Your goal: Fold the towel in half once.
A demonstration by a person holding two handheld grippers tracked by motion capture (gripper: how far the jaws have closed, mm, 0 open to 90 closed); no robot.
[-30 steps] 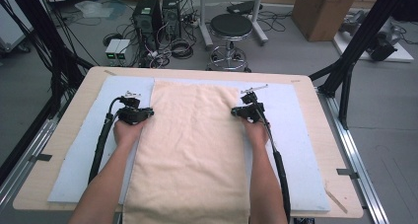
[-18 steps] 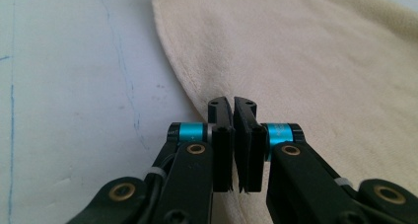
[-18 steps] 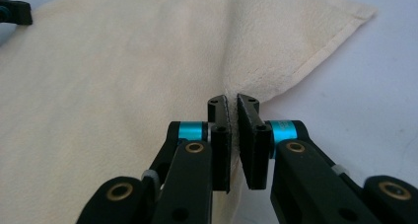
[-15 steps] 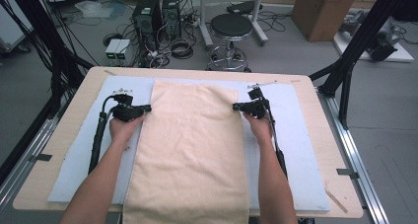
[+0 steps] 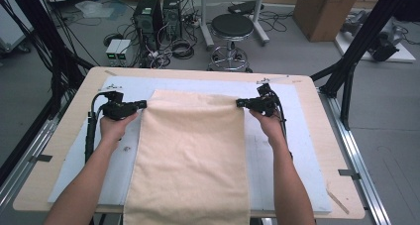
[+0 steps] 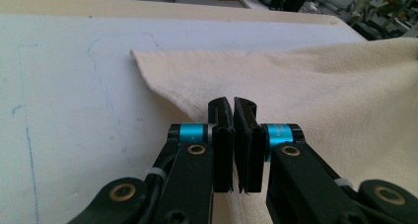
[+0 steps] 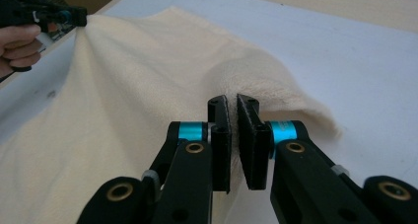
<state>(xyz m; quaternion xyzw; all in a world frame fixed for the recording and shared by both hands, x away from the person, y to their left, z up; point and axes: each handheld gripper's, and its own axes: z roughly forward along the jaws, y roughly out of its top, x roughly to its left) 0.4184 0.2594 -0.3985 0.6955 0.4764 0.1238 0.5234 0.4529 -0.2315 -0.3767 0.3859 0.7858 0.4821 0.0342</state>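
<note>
- Holding a cream towel [image 5: 190,150] by its two far sides, a person works at a wooden desk [image 5: 49,150].
- The left hand-held gripper [image 5: 141,104] pinches the left edge of the towel near its far corner.
- From the left gripper view, the two black jaws are pressed together with the cloth edge [image 6: 236,204] squeezed between them.
- The right hand-held gripper [image 5: 241,103] pinches the right edge of the towel near its other far corner.
- From the right gripper view, its jaws are also closed tight on a fold of the towel [image 7: 148,86].
- That same view shows the left hand [image 7: 19,46] far off, with the cloth pulled up into a little peak at its gripper.
- The towel lies long and flat down the middle of the desk, and its near end hangs over the desk's front edge.
- Under the towel is a pale blue mat [image 5: 277,155] that covers most of the desk.
- Faint pen lines [image 6: 106,95] are drawn on the mat.
- Behind the desk, on the floor, stand a black stool [image 5: 233,29] and two computer boxes [image 5: 158,14] with many cables.
- A brown cardboard box [image 5: 324,9] sits farther to the right.
</note>
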